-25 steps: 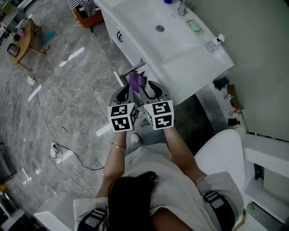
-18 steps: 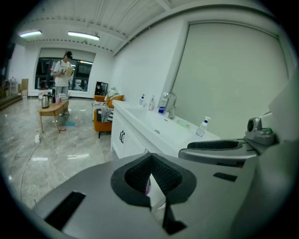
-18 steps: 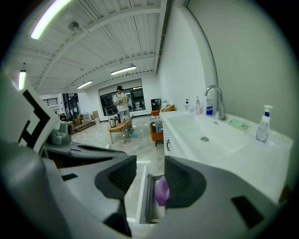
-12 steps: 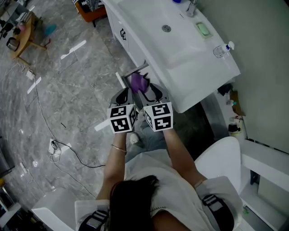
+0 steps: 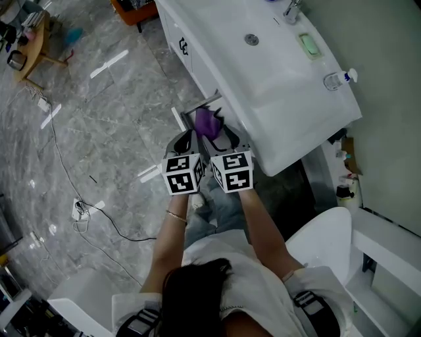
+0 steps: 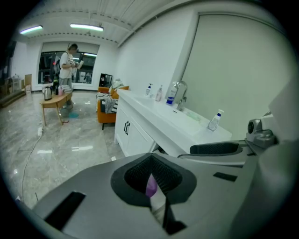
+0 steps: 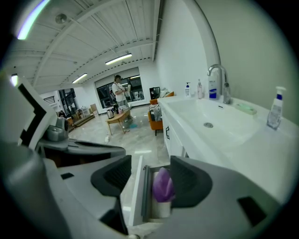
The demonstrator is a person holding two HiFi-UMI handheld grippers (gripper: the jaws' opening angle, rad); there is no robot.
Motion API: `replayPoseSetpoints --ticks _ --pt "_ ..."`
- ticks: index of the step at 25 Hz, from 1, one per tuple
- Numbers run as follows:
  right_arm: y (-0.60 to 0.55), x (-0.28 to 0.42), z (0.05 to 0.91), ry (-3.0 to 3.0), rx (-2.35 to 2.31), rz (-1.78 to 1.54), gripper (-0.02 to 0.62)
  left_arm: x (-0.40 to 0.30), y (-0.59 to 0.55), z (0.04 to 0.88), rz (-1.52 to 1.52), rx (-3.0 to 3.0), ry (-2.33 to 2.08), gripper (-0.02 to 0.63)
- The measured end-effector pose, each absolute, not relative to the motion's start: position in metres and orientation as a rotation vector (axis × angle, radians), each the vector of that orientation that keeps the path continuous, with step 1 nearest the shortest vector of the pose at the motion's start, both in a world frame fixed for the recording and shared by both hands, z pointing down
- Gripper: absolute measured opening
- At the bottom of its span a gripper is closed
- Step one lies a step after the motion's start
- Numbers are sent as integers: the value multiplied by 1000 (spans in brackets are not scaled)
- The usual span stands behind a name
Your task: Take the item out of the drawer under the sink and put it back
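Seen from the head view, the person's two forearms reach forward side by side, each ending in a marker cube. The left gripper (image 5: 184, 139) has its jaws together at the tips. Its own view shows the pads meeting in a peak, with only a sliver of purple visible through the gap beneath them.

The right gripper (image 5: 227, 137) is just beside it, and its jaws have just been opening. They stand apart, and the purple item (image 7: 163, 184) shows between them – close against one pad, clear of the other, not squeezed.

That item stands upright on a pale base inside the drawer (image 7: 139, 186), which is pulled out from under the sink (image 5: 263, 52) above the grey marble floor (image 5: 99, 118).

Beyond the drawer, the white desk (image 5: 289, 125) carries a green soap dish (image 5: 310, 45), a clear spray bottle (image 5: 337, 79) near its corner, and the faucet (image 5: 293, 9) at the basin's far edge.

Far down the room, the left gripper view shows an orange chair (image 6: 107, 109), a small wooden table (image 6: 55, 100) – and a person (image 6: 70, 58) standing behind it.
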State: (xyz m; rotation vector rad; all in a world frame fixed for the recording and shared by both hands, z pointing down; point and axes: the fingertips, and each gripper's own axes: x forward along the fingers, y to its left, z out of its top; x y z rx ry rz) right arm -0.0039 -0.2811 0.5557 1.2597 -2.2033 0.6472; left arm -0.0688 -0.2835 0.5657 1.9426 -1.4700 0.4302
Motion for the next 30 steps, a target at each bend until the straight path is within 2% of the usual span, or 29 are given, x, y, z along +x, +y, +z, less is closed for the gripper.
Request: replayPoseSetpoints --ticks 30 --pt "-315 -8 711 -2057 1138 813 293 -73 -344 690 586 1833 -1404 3"
